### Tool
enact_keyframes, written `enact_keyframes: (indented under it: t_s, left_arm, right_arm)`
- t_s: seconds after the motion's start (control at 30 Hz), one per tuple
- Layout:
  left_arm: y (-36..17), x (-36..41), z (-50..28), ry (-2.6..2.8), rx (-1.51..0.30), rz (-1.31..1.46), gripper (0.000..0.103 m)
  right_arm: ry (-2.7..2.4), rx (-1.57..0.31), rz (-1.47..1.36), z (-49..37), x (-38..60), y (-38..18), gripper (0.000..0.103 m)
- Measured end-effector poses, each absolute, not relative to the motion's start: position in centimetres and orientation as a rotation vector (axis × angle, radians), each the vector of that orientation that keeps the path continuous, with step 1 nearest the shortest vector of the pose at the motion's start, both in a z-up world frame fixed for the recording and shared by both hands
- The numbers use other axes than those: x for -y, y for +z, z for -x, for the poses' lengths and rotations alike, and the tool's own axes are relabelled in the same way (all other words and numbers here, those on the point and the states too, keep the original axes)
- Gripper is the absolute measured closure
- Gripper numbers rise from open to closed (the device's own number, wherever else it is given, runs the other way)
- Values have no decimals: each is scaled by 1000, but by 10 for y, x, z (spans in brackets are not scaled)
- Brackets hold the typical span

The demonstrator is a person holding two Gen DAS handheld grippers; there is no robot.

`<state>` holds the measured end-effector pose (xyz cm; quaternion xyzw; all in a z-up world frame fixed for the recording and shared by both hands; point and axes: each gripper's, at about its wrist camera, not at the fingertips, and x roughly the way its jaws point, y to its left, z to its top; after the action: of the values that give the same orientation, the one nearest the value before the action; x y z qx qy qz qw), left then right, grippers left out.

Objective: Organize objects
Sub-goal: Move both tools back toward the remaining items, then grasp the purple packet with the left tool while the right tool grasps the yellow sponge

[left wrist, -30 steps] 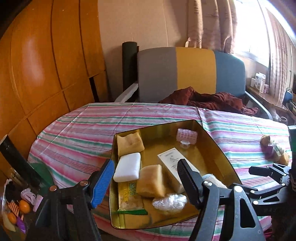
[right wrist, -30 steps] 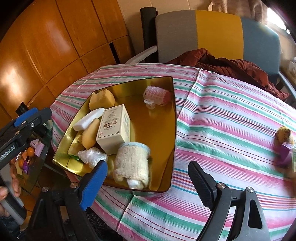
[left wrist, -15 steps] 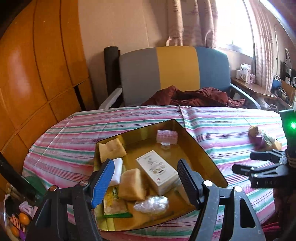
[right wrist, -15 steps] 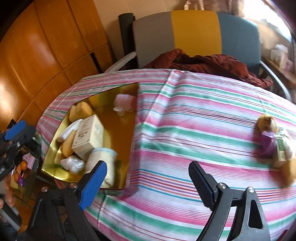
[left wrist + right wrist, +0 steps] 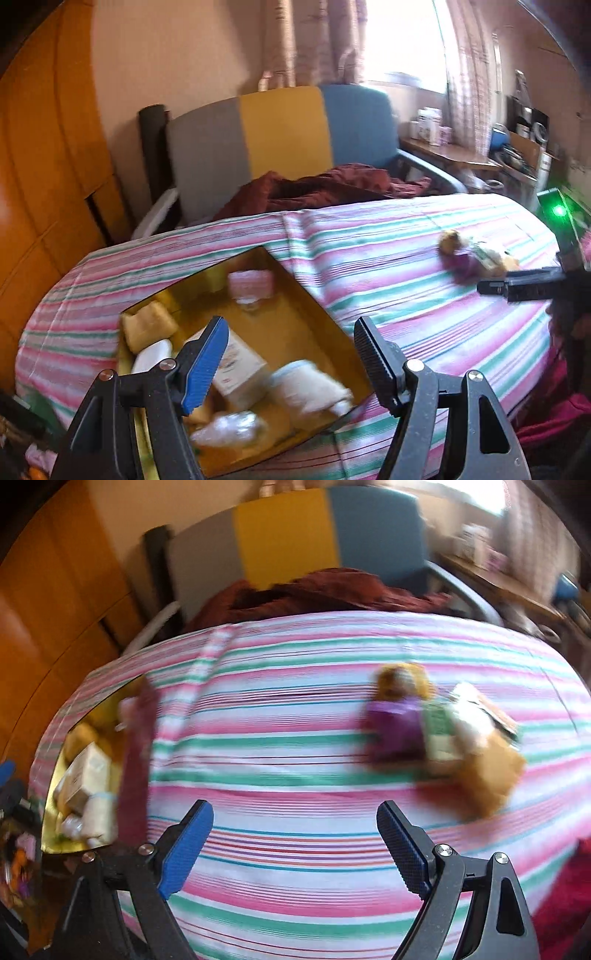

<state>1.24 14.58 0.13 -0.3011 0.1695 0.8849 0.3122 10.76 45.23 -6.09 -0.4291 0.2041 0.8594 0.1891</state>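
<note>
1. Loose objects [image 5: 439, 738] lie in a small cluster on the right part of the desk [image 5: 295, 775]: a purple piece, a green-and-white packet and a tan pouch touch one another, with a yellowish round piece just behind; motion blur hides finer detail.
2. Gold tray [image 5: 295, 332], on the left part of the desk, well apart from that cluster, holds a white box [image 5: 236, 369], a pink roller [image 5: 251, 282], a yellow sponge [image 5: 147, 325], a white bar, a rolled cloth [image 5: 306, 387] and a clear wrapped bundle.
3. Right tongs [image 5: 295, 849] hang above bare cloth near the cluster, spread wide, with nothing between them.
4. Left tongs [image 5: 291, 365] hover over the tray's near end, likewise wide and holding nothing.
5. Desk wears a cloth striped in pink, green and white.
6. Behind it stands a chair [image 5: 280, 136] with grey, yellow and blue back panels; a dark red garment [image 5: 325, 188] is heaped on its seat.
7. Orange wood panelling [image 5: 44, 166] fills the left wall; curtains [image 5: 314, 40] frame a bright window.
</note>
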Motion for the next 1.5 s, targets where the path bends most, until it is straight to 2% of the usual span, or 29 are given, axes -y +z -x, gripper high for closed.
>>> enact_keyframes:
  t_s: [0.27, 0.53, 0.9, 1.23, 1.5]
  left_arm:
    - [-4, -203, -18, 2154, -461, 816, 31]
    - [-20, -273, -9, 1986, -418, 937, 32]
    - [-69, -378, 7, 1743, -265, 1173, 34]
    - [-100, -442, 27, 1638, -114, 1327, 35]
    - [-120, -478, 29, 1630, -123, 1367, 35]
  right_arm:
    - [2226, -648, 1097, -161, -532, -54, 12]
    - [2131, -731, 1030, -179, -585, -68, 12]
    - [2115, -844, 1021, -188, -594, -81, 12]
    - [2109, -883, 1070, -185, -595, -88, 12]
    - [2142, -894, 1051, -179, -596, -93, 12]
